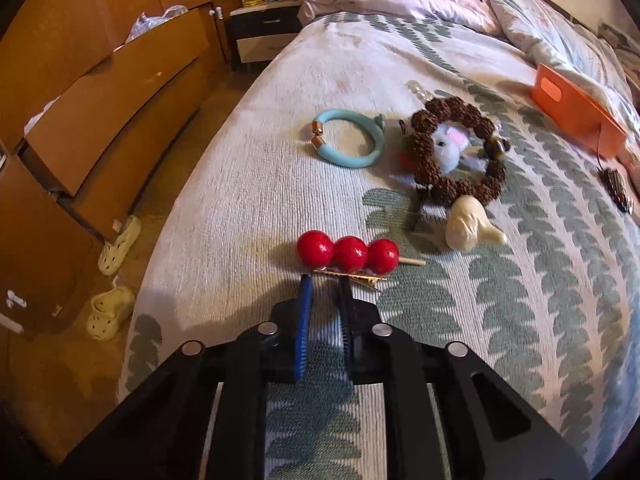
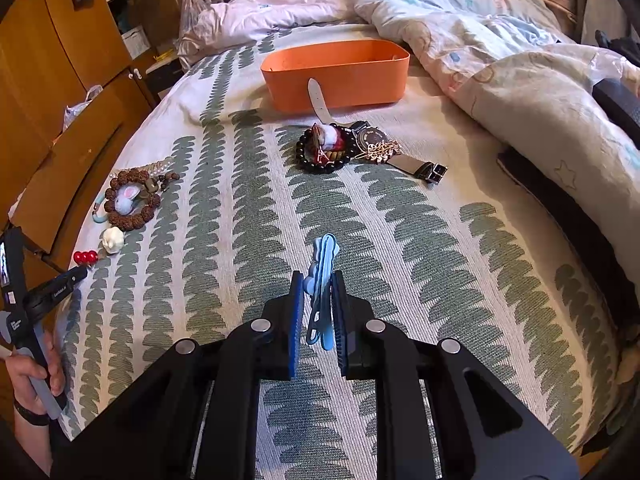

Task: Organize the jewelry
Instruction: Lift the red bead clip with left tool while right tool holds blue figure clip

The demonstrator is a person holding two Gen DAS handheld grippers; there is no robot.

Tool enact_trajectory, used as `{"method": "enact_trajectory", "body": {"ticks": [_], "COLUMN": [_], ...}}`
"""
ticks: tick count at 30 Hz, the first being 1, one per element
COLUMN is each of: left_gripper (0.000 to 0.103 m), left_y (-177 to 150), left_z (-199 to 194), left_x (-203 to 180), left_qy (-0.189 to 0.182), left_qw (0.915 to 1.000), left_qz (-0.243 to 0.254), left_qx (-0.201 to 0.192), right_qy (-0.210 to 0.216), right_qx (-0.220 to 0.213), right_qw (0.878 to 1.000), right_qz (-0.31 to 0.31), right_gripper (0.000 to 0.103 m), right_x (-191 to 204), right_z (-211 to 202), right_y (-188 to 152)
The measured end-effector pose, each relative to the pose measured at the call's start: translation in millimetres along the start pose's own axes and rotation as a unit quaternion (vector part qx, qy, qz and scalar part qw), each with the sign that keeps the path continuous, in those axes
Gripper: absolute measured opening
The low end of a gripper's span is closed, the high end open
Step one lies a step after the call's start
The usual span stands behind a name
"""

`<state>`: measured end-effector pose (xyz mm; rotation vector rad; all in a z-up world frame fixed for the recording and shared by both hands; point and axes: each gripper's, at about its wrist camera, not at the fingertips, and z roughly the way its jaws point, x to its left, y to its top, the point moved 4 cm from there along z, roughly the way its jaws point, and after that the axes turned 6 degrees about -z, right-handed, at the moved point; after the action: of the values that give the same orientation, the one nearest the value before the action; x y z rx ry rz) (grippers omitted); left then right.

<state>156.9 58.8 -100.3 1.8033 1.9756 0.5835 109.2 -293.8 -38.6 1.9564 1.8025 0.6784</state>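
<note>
red bead clip [image 1: 349, 255] just beyond left hand-held gripper [image 1: 326, 280].

A light blue hair clip [image 2: 322, 280] is clamped upright by the right gripper [image 2: 318, 280]; an orange box [image 2: 340, 80] is seen at twelve o'clock.

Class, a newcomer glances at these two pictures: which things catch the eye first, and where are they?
Three glossy red balls on a clip lie on the bedspread just ahead of the left gripper. A blue hair clip stands pinched in the right gripper. Farther back, an orange box sits by the crumpled quilt.
</note>
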Motion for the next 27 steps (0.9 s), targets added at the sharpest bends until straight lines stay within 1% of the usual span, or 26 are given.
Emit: {"method": "enact_trajectory", "body": {"ticks": [1,2,3,5,8,11,13,16,21,25,26,27], "left_gripper": [0.049,0.064,0.072,0.072,0.072,0.072,0.072,0.072,0.072,0.072,0.071,0.068], "left_y": [-0.2,1.2,3.6,11.2,22.6,30.9,31.4,30.7,28.1,22.5,20.0,17.6], "left_z": [-2.2,-6.3,-10.9,-20.0,-21.8,-12.2,-6.0,0.3,20.6,22.1,21.3,22.0], "left_x": [0.8,1.9,2.3,-0.2,-5.7,-14.9,-20.1,-20.9,-28.8,-27.8,-27.9,-27.5], "left_qy": [-0.003,-0.005,-0.006,-0.005,0.002,0.005,-0.002,-0.005,-0.008,-0.022,-0.019,-0.017], "left_qw": [1.0000,0.9999,0.9995,0.9983,0.9969,0.9955,0.9935,0.9908,0.9850,0.9856,0.9850,0.9843], "left_qz": [0.002,0.004,0.005,0.015,0.032,0.068,0.098,0.126,0.171,0.167,0.171,0.175], "left_qx": [-0.004,-0.016,-0.031,-0.056,-0.072,-0.066,-0.057,-0.050,-0.022,-0.011,-0.010,-0.008], "right_qy": [0.000,0.001,0.001,0.002,0.003,0.003,0.003,0.002,0.005,0.003,0.003,0.003], "right_qx": [0.000,0.000,0.001,0.001,0.002,0.003,0.004,0.004,0.007,0.005,0.004,0.005], "right_qw": [1.000,1.000,1.000,1.000,1.000,1.000,1.000,1.000,1.000,1.000,1.000,1.000], "right_qz": [0.001,0.001,0.001,0.000,-0.002,-0.002,-0.002,0.000,-0.003,0.001,0.003,0.003], "right_gripper": [0.015,0.015,0.015,0.015,0.015,0.015,0.015,0.015,0.015,0.015,0.015,0.015], "right_x": [-0.1,0.0,-0.3,0.0,1.2,1.3,1.2,1.3,3.4,2.1,0.7,0.1], "right_z": [0.1,0.0,0.2,-0.1,1.4,2.5,2.7,3.2,5.0,5.0,4.7,4.8], "right_y": [0.0,0.6,0.2,0.5,-0.1,-0.3,-0.4,-1.0,-1.8,-1.4,-1.1,-0.7]}}
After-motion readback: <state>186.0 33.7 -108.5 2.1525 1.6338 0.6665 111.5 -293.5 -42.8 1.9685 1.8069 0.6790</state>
